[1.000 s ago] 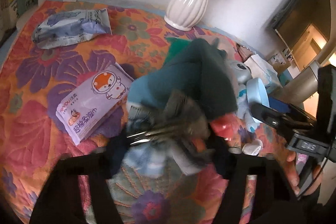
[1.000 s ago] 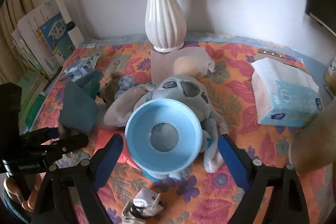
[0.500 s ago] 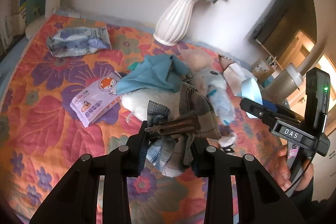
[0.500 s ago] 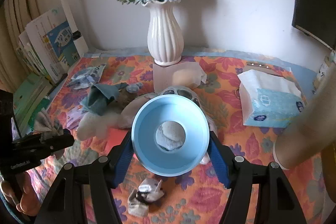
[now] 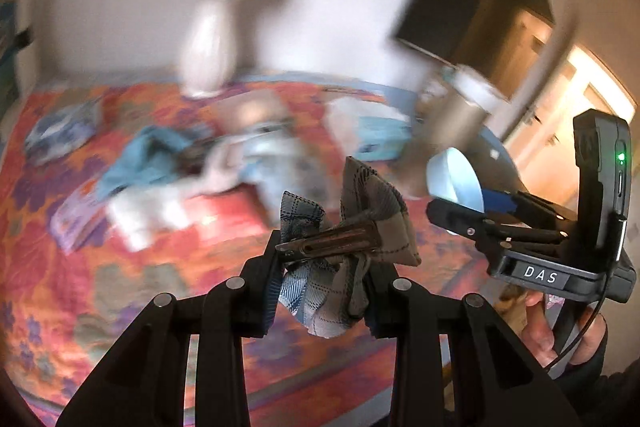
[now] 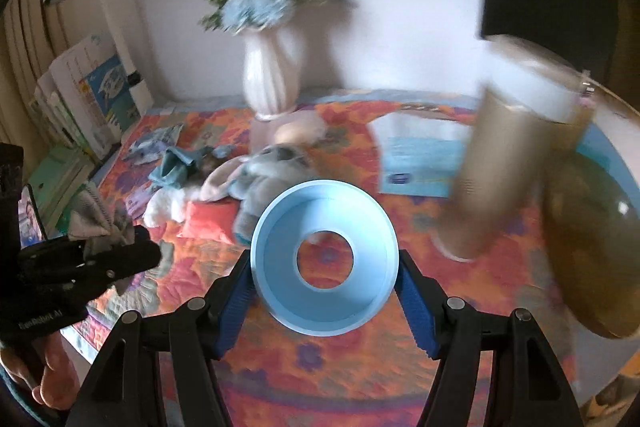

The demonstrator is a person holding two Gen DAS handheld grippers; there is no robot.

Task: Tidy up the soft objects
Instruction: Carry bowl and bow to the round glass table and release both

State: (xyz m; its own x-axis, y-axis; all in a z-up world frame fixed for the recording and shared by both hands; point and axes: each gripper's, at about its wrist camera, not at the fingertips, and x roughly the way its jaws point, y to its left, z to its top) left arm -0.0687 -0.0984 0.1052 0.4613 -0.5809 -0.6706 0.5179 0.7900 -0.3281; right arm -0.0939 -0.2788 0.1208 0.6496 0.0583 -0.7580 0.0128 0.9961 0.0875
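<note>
Floral orange quilting [image 6: 360, 379] is covering the desk, with a plush toy [image 6: 264, 179] lying on it. Right gripper [image 6: 325, 267] jaws are clamping a blue ring [image 6: 280, 291]; left gripper [image 5: 322, 283] jaws are pinching a checked fabric bow [image 5: 360, 227] above the desk.

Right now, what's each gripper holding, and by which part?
Left gripper: plaid bow hair clip, pinched by its hanging fabric tails. Right gripper: light blue funnel ring, clamped across its outer sides.

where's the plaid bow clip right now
The plaid bow clip is pinched in the left gripper, lifted above the floral quilt, left of the right gripper's blue funnel.
</note>
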